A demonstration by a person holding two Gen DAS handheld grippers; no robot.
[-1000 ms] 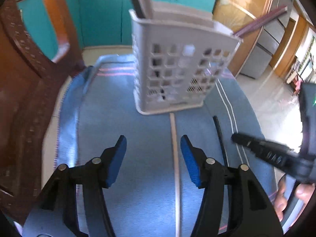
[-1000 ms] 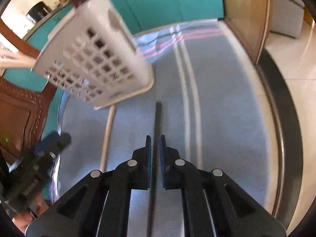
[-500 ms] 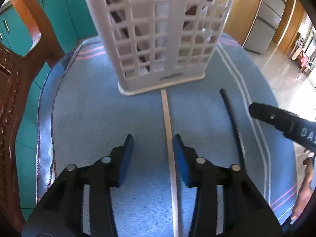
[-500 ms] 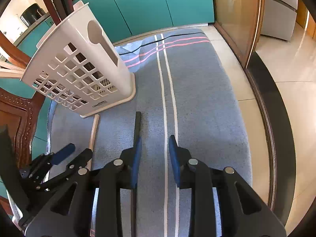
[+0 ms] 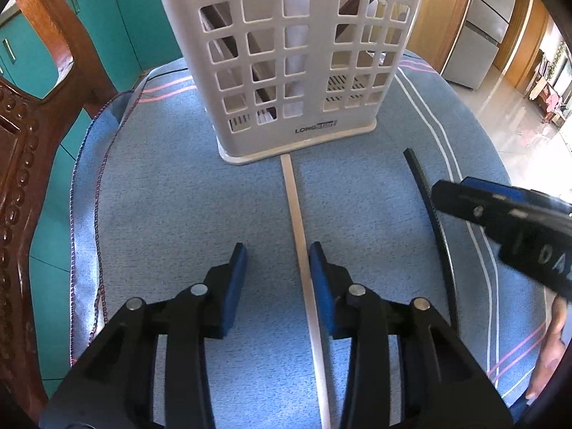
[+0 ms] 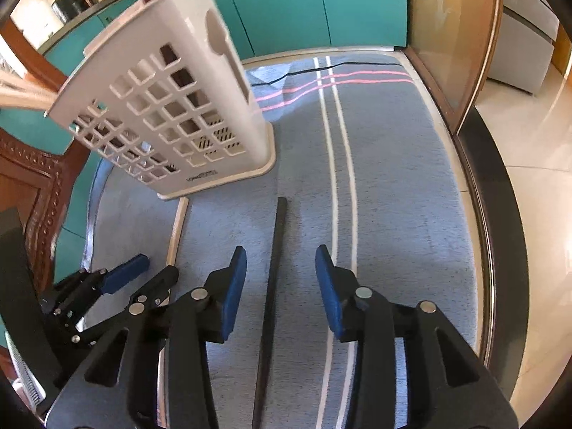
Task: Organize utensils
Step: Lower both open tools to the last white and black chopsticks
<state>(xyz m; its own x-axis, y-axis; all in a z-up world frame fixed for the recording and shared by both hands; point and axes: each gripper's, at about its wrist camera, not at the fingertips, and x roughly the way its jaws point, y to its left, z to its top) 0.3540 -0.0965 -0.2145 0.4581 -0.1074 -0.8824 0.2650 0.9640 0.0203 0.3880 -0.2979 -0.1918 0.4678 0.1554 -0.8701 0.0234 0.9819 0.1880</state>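
Note:
A white lattice utensil basket (image 5: pixel 296 53) stands on a blue cloth (image 5: pixel 171 214) with utensils inside. From its base a beige chopstick (image 5: pixel 295 207) lies flat toward me. It runs between the pads of my left gripper (image 5: pixel 277 250), close to the right pad, with a gap left, so the gripper is open. A black chopstick (image 6: pixel 279 221) lies flat on the cloth between the jaws of my right gripper (image 6: pixel 280 254), which are opening and do not touch it. In the right wrist view the left gripper (image 6: pixel 157 266) sits low left over the beige chopstick (image 6: pixel 178 221).
A carved wooden chair (image 5: pixel 21 178) stands close on the left, with teal cabinets (image 5: pixel 143 18) behind. The table's dark rim (image 6: pixel 500 250) curves along the right of the cloth. A person's hand (image 5: pixel 554 339) shows at the lower right.
My left gripper dropped toward the cloth and its jaws narrowed around the beige chopstick. My right gripper, shut on the black chopstick before, has spread its jaws and let it go.

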